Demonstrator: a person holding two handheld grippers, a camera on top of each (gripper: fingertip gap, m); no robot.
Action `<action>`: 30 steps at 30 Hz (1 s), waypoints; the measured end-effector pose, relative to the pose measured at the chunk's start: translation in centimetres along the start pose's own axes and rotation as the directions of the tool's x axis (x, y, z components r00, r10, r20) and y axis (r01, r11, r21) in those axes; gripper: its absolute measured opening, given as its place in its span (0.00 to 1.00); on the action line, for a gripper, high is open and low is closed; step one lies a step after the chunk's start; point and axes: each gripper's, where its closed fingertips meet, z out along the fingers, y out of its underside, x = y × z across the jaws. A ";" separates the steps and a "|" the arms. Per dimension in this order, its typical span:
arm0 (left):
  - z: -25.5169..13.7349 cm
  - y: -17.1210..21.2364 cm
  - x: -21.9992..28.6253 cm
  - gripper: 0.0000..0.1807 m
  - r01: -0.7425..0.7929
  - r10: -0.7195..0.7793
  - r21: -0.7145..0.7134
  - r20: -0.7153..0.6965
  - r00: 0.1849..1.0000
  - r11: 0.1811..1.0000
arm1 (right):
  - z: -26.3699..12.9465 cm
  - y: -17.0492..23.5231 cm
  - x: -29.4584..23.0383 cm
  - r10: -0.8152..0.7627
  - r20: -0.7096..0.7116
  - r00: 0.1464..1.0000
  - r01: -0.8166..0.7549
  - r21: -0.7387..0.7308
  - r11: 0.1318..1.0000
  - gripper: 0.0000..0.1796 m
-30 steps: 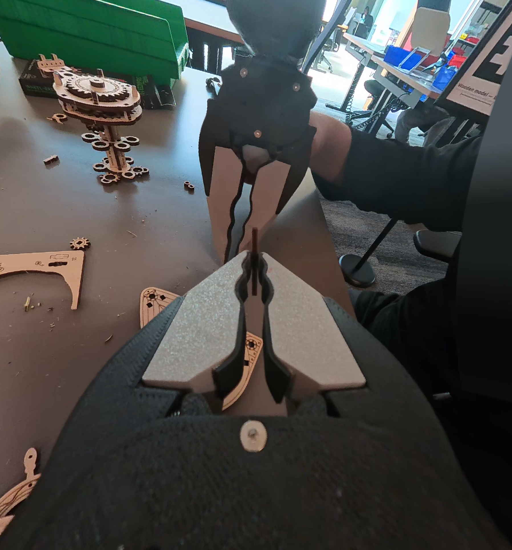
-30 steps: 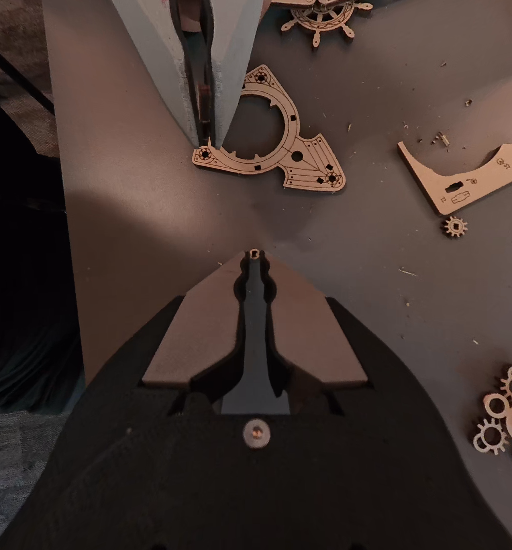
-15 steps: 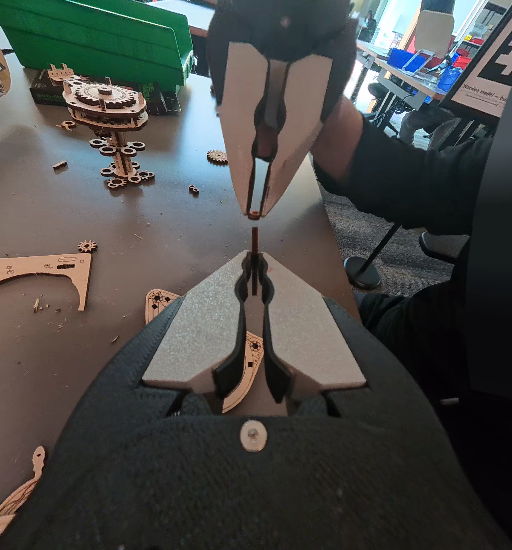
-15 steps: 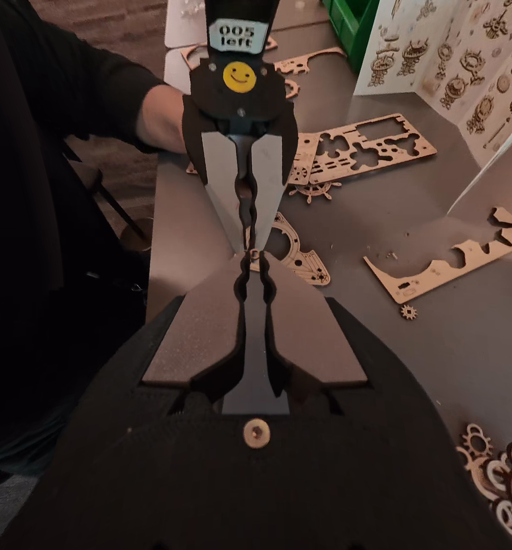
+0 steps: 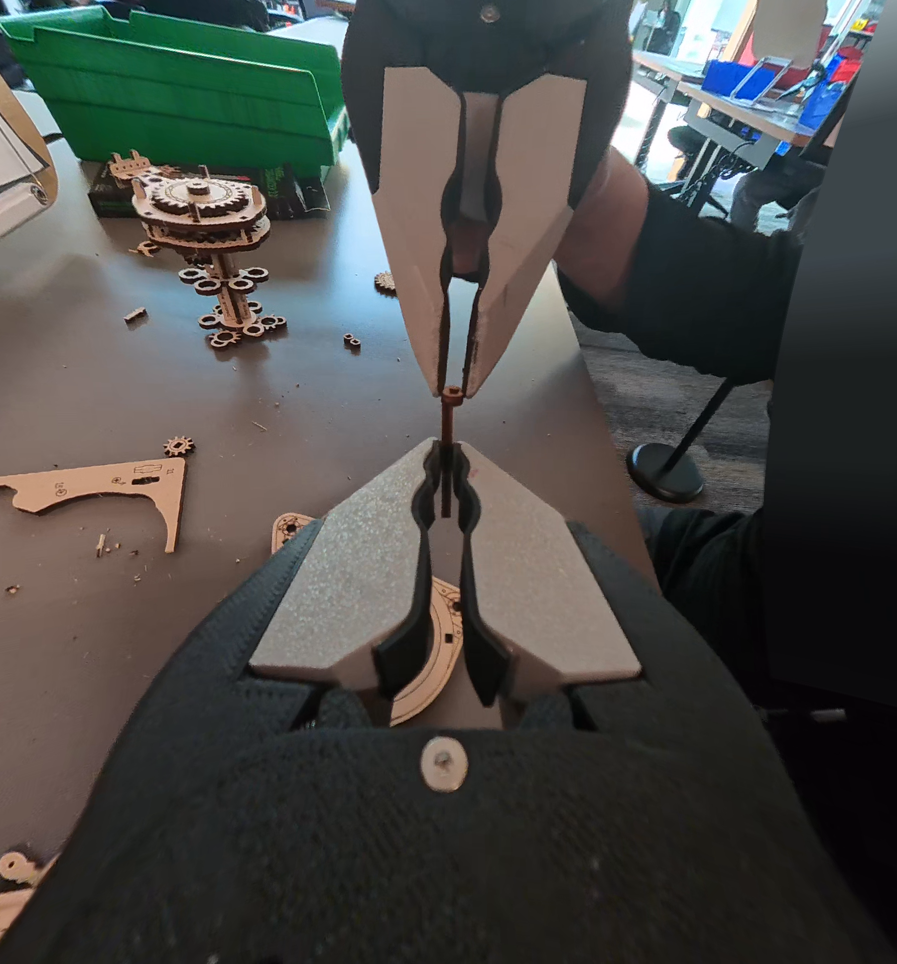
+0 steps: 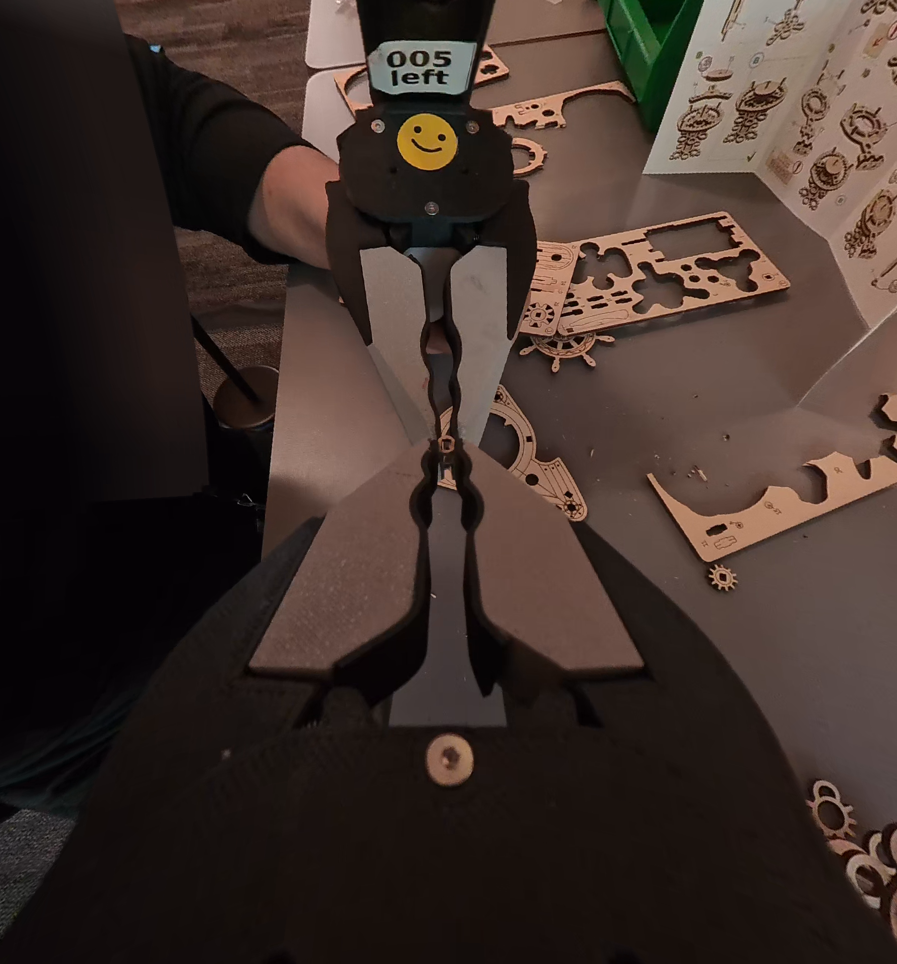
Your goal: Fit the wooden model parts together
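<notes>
Over the grey table (image 5: 331,396), your left gripper (image 5: 446,448) pinches the thin peg (image 5: 446,422) and your right gripper (image 5: 452,392), at twelve o'clock, pinches the tiny ring (image 5: 452,392); next, push straight.

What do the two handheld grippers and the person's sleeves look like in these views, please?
Both grippers have black textured bodies and tapered pale grey fingers with wavy black inner pads. The left gripper carries a round yellow smiley sticker below a pale printed label. The right gripper shows no such marking. Both sleeves are black; no cables show.
</notes>
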 end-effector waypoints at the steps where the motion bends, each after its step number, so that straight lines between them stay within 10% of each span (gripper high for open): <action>1: 0.0 0.0 0.0 0.00 -0.014 0.014 -0.002 0.006 1.000 1.000 | 0.0 0.0 0.0 -0.007 -0.003 1.000 0.007 -0.003 1.000 0.01; 19: 0.8 1.6 0.3 0.01 -0.094 0.098 -0.108 0.033 0.995 0.990 | 0.6 1.7 -0.5 -0.071 -0.040 0.997 0.067 -0.102 0.993 0.01; 30: 0.1 0.3 0.8 0.00 -0.029 0.028 -0.033 -0.016 0.999 0.999 | -0.5 0.2 -0.7 0.000 0.012 1.000 -0.002 0.129 0.992 0.01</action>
